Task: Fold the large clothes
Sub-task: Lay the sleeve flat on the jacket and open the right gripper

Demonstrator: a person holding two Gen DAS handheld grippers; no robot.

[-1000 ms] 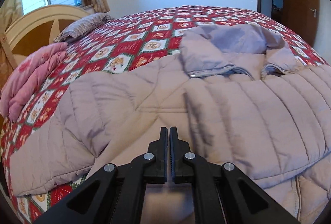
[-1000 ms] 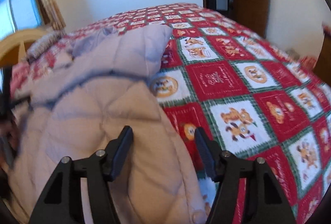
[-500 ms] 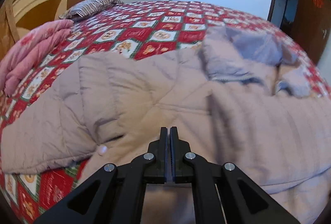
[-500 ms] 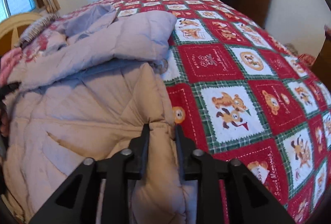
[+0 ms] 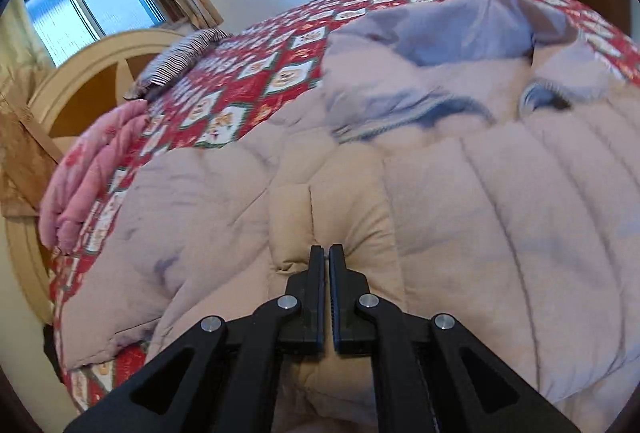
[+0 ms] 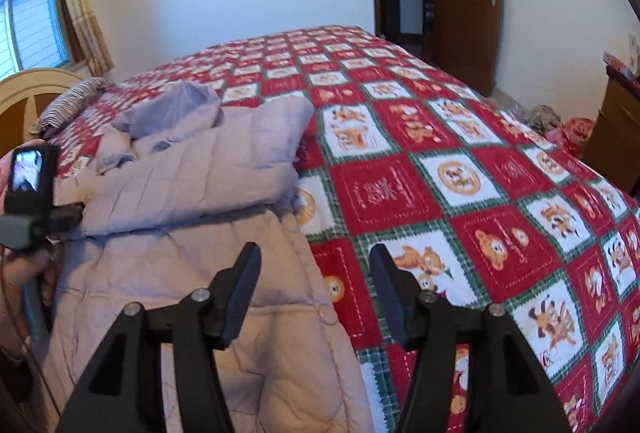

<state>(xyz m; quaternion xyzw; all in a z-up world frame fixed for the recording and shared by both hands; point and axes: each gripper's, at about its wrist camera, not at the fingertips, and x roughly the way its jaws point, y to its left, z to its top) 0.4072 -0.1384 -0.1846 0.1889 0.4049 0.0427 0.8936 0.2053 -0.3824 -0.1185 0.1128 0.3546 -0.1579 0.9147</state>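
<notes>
A large pale lilac-beige quilted down coat (image 5: 460,201) lies spread on the bed, its hood (image 5: 460,21) at the far end and one sleeve folded across the body (image 6: 208,169). My left gripper (image 5: 326,253) is shut, its tips pressed into a puckered fold of the coat; whether cloth is pinched between them is hidden. My right gripper (image 6: 314,261) is open and empty, above the coat's right edge (image 6: 304,245) where it meets the quilt. The left gripper's camera unit (image 6: 28,189) shows at the left of the right wrist view.
The bed carries a red, green and white bear-pattern quilt (image 6: 460,193). A striped pillow (image 5: 180,53), a pink folded blanket (image 5: 84,169) and a cream headboard (image 5: 92,73) are at the left. A wooden door (image 6: 464,1) and a cabinet (image 6: 616,121) stand at the right.
My right gripper was shut on the coat's edge half a second ago; it has opened, let go and lifted. My left gripper stayed shut and sank lower into the coat.
</notes>
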